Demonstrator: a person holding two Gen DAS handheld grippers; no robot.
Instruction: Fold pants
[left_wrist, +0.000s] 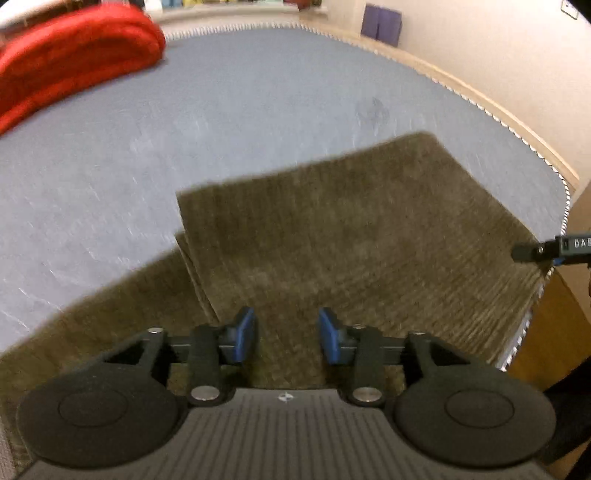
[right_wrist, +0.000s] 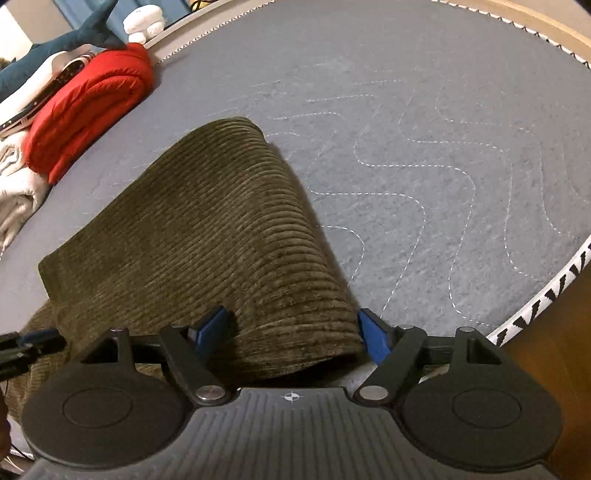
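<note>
Two grippers of mine hang over the olive corduroy pants (right_wrist: 207, 236) folded on the grey bed (right_wrist: 424, 155) (red blanket (right_wrist: 88, 110) beyond): left gripper (left_wrist: 288, 334) jaws parted, empty; right gripper (right_wrist: 291, 332) jaws spread wide, straddling the fold without pinching it.

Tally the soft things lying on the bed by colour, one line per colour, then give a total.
Olive-brown: 1, the corduroy pants
Red: 1, the folded blanket
White: 1, the bundled cloth
Blue-grey: 1, the plush shark
Total: 4
</note>
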